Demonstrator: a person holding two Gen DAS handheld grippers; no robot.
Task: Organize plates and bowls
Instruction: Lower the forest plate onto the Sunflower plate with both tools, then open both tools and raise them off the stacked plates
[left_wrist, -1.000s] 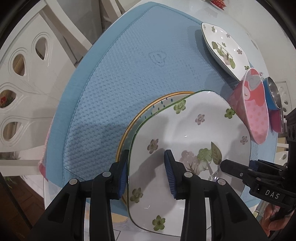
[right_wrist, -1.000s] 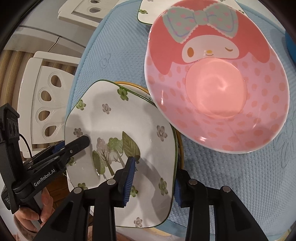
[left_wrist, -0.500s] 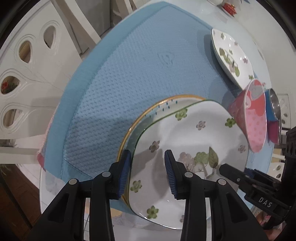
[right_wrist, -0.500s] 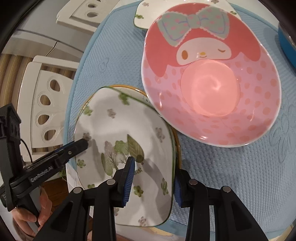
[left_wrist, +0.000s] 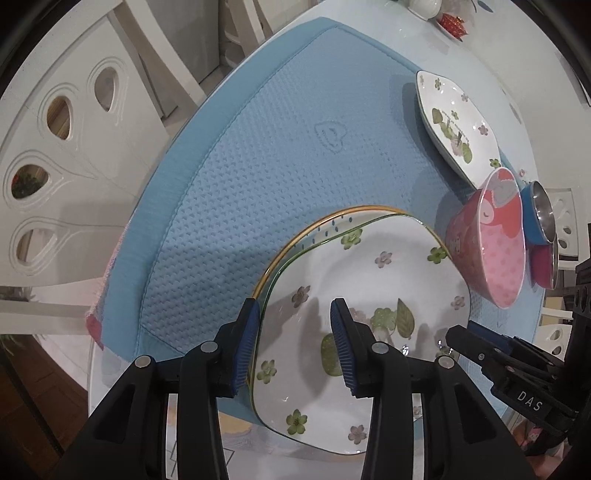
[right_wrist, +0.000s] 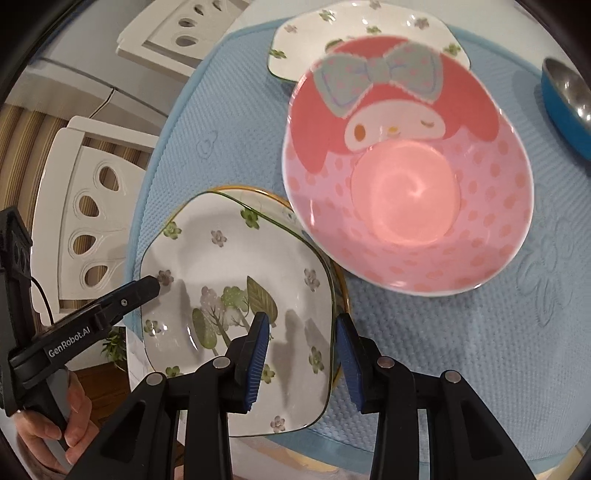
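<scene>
A white square plate with green flowers (left_wrist: 369, 266) (right_wrist: 229, 266) lies on a gold-rimmed round plate (left_wrist: 314, 229) (right_wrist: 341, 295) on the blue mat. My left gripper (left_wrist: 295, 332) is open, its fingers astride the square plate's left edge. My right gripper (right_wrist: 301, 347) is open, astride the plate's right edge. A pink cartoon bowl (left_wrist: 495, 243) (right_wrist: 406, 184) stands to the right, its rim over the plates' corner. A second flowered plate (left_wrist: 454, 122) (right_wrist: 332, 33) lies farther back.
A blue-and-steel bowl (left_wrist: 539, 210) (right_wrist: 565, 107) and a pink-and-steel bowl (left_wrist: 545, 266) stand beyond the cartoon bowl. The blue mat (left_wrist: 258, 147) covers the round table. White chairs (left_wrist: 55, 129) (right_wrist: 88, 229) stand along the table's left side.
Both grippers have drawn back a little from the square plate, so more of the table shows. The plates and bowls have stayed in place.
</scene>
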